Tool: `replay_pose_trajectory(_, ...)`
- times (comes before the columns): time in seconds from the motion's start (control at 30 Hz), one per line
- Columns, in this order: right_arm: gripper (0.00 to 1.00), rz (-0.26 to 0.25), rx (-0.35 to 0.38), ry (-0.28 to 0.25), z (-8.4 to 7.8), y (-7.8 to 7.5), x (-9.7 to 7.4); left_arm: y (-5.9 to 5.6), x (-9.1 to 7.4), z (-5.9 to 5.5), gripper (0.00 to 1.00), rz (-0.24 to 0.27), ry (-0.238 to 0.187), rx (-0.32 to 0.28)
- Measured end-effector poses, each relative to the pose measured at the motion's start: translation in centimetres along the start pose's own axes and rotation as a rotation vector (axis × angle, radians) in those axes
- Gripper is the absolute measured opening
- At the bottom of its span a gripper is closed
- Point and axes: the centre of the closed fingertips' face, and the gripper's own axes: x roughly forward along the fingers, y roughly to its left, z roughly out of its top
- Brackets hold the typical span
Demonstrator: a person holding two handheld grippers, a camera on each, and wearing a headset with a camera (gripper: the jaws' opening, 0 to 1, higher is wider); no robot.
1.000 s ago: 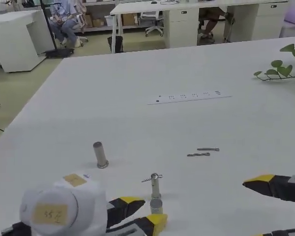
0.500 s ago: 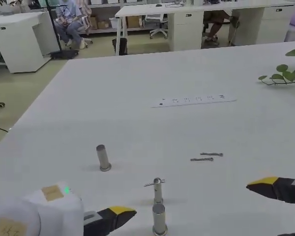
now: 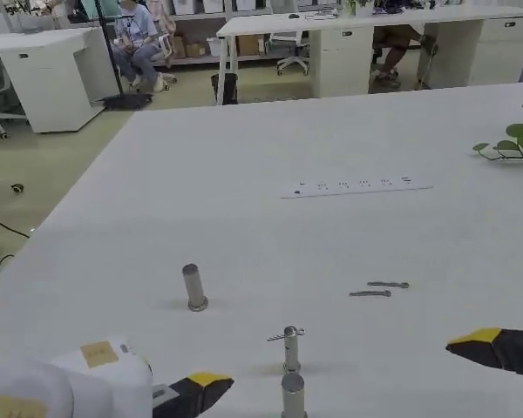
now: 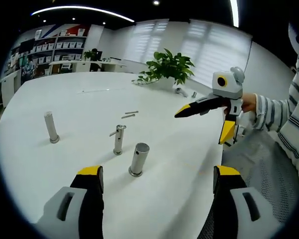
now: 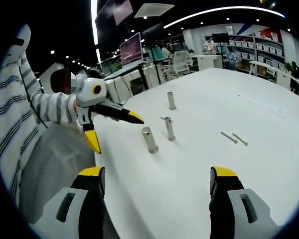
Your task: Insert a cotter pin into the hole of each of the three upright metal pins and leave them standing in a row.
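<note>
Jaws on left tool (image 4: 157, 175) and right tool (image 5: 156, 175) were apart, empty; middle pin (image 3: 290, 348) had a cotter pin (image 3: 284, 334) in.

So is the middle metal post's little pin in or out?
In: a cotter pin sticks sideways through the top of the middle post.

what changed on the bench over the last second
The left gripper, whose jaws were around the nearest metal pin, drew back to the left, open, and left it standing. The right gripper stayed open at the right. The pin with the cotter pin, the far pin and the two loose cotter pins did not move.
</note>
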Motion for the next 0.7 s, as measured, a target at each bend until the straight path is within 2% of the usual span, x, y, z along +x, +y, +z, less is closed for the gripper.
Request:
replay_pose_trajectory(0.2, 0.88, 0.009, -0.014, 0.014, 0.2, -0.3, 0.0, -0.1, -0.3, 0.0, 0.99, 0.007, -0.006, -0.016)
replay_pose_trajectory(0.53, 0.88, 0.023, -0.049, 0.055, 0.5, -0.8, -0.1, -0.2, -0.6, 0.4, 0.99, 0.014, -0.030, -0.049)
replay_pose_trajectory(0.6, 0.88, 0.026, -0.059, 0.067, 0.5, -1.0, -0.1, -0.2, -0.6, 0.4, 0.99, 0.017, -0.031, -0.051)
replay_pose_trajectory(0.7, 0.88, 0.028, -0.085, 0.114, 0.1, -1.6, -0.1, -0.3, -0.7, 0.3, 0.99, 0.013, -0.028, -0.054)
